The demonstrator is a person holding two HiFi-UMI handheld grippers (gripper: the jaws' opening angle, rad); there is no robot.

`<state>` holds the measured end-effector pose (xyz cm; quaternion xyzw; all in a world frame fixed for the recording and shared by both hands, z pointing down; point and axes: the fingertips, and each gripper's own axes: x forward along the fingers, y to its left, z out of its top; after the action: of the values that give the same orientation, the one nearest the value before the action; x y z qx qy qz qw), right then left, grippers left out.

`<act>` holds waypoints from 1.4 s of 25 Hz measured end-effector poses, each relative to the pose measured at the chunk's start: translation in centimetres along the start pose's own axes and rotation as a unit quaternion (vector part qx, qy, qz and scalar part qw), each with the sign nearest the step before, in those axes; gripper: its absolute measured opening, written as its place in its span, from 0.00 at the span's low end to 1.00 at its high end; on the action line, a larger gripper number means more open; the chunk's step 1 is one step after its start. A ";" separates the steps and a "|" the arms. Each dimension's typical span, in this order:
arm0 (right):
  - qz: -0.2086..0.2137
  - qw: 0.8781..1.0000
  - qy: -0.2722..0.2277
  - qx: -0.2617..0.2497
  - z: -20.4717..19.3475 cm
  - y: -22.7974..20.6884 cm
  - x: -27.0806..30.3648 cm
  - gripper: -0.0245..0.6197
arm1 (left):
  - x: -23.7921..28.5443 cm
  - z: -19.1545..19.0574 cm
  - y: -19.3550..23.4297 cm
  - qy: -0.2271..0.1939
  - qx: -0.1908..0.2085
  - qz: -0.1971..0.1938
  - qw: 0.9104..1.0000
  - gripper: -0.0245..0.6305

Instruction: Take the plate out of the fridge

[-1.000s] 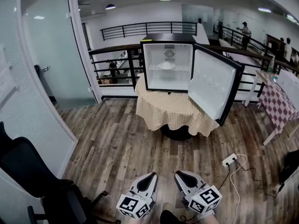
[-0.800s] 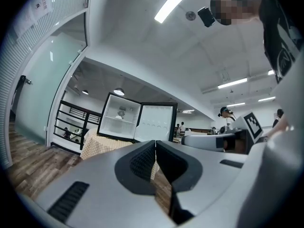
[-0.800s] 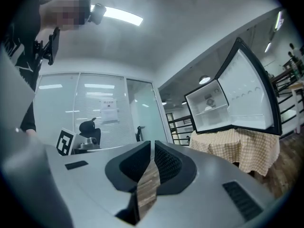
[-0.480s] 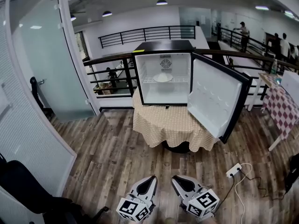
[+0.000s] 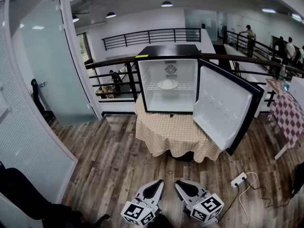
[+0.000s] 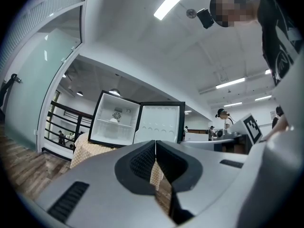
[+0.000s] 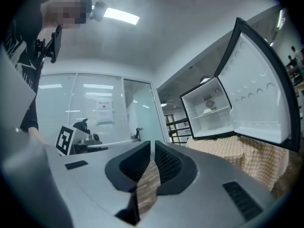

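Low at the bottom edge, side by side: left gripper (image 5: 156,184) and right gripper (image 5: 179,185), jaws pressed together on nothing, marker cubes partly cut off. Well ahead, across open plank floor (image 5: 118,156): black mini fridge (image 5: 167,51) on a table with a checked cloth (image 5: 173,129), door (image 5: 223,113) swung wide to the right, jutting past the table edge. White plate (image 5: 167,84) on the wire shelf inside, small, rim hard to make out. Glass partition (image 5: 38,127) close on the left; power strip (image 5: 238,178) and cable down right. Table base mostly hidden under cloth.
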<state>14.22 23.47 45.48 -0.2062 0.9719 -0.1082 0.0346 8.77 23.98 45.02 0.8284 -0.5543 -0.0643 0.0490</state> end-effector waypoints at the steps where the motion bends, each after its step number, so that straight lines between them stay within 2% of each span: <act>1: 0.003 1.000 -0.001 0.001 0.1 -0.1 0.4 0.11 | 0.2 0.1 0.3 -0.001 0.001 0.001 1.000 0.06; 6: 0.012 1.000 0.005 -0.001 0.1 -1.3 2.7 0.11 | 1.9 0.0 2.6 -0.001 -0.001 0.002 1.000 0.06; 16: -0.005 1.000 0.001 -0.001 2.1 -7.0 10.5 0.11 | 8.2 1.3 9.9 -0.006 -0.011 -0.007 1.000 0.06; 24: -0.023 1.000 -0.005 -0.001 4.2 -11.7 17.4 0.11 | 13.9 3.0 15.9 -0.003 -0.010 -0.029 1.000 0.06; 35: -0.051 0.999 -0.010 0.009 4.8 -16.8 24.9 0.11 | 19.9 3.4 22.6 0.003 -0.013 -0.064 0.998 0.06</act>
<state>-1.34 -2.61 43.98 -0.2566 0.9586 -0.1170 0.0404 -4.88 -3.09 44.05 0.8615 -0.4994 -0.0716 0.0575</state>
